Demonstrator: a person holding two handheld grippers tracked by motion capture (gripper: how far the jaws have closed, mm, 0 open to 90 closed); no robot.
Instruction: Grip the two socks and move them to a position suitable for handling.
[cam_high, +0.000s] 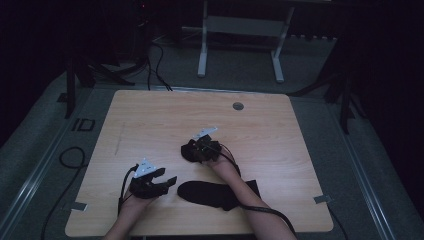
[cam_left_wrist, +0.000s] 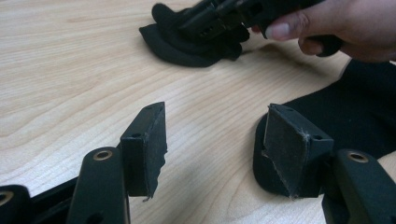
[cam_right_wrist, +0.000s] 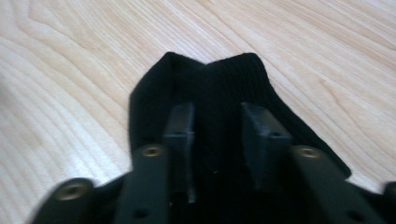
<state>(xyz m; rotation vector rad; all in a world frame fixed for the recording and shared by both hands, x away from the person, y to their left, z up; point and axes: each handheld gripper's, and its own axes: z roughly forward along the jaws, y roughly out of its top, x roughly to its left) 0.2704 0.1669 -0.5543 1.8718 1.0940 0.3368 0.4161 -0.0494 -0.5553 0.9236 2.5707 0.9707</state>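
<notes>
- Black fabric makes up both of the things in hand: a bunched sock (cam_high: 192, 150) near the middle of the pale wooden surface (cam_high: 150, 115), and a flat sock (cam_high: 215, 194) lying closer to the person's edge.
- Right gripper (cam_high: 200, 148) sits on the bunched sock in the high view, its grey plate tilted up behind it.
- In the right gripper view, the bunched sock (cam_right_wrist: 215, 93) lies between and under the jaws, its folded end pointing away from the camera. The jaws stand a narrow gap apart with cloth between them; whether the pads already pinch the cloth I cannot tell.
- Left gripper (cam_high: 167, 182) rests low over the surface at the near left, just beside the toe end of the flat sock.
- In the left gripper view, its jaws are spread about halfway with bare wood between them and nothing held. The right-hand pad (cam_left_wrist: 282, 149) is just in front of the edge of the flat sock (cam_left_wrist: 355, 112).
- Farther off in that same view, the person's right hand (cam_left_wrist: 341, 28) holds its gripper down on the bunched sock (cam_left_wrist: 187, 44).
- The two socks lie apart, with a strip of bare wood between them.
</notes>
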